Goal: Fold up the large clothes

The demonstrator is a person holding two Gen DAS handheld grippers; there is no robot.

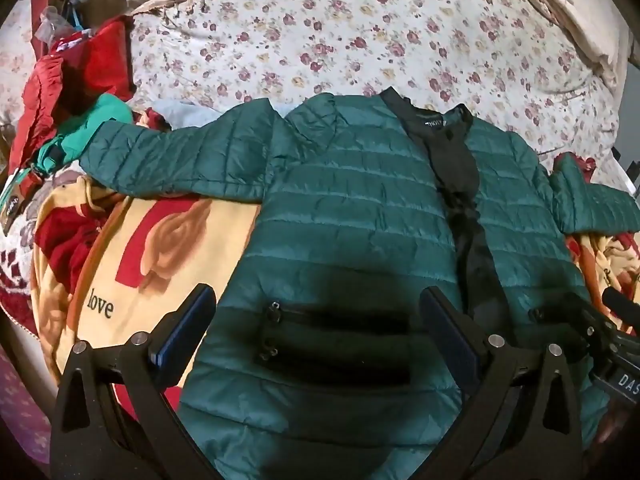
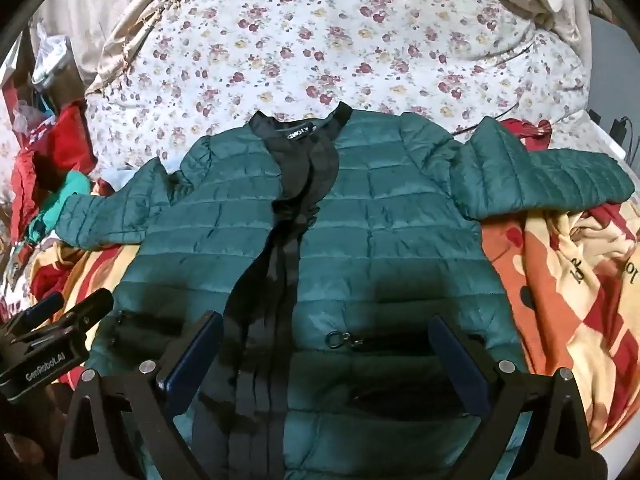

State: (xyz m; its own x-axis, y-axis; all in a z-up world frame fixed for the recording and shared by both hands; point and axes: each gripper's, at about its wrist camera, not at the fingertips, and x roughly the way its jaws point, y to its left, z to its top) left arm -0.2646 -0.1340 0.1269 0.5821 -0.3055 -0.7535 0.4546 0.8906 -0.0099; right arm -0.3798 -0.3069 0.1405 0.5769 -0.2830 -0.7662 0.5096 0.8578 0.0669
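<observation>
A dark green quilted jacket [image 1: 352, 208] lies front-up and spread flat on the bed, sleeves stretched out to both sides, black lining showing along its open front. My left gripper [image 1: 318, 304] hovers open over the jacket's lower left panel, above a zip pocket [image 1: 332, 320]. In the right wrist view the same jacket [image 2: 400, 216] fills the middle, with the collar label at the far end. My right gripper [image 2: 326, 328] is open over the lower right panel, near a pocket zip pull [image 2: 340, 338]. Nothing sits between either pair of fingers.
A flowered quilt [image 1: 360, 32] covers the far bed. A yellow and red blanket [image 1: 160, 248] with the word "love" lies under the jacket. Red and green clothes [image 1: 68, 92] are piled at the left. The other gripper's body [image 2: 44, 344] shows at the left edge.
</observation>
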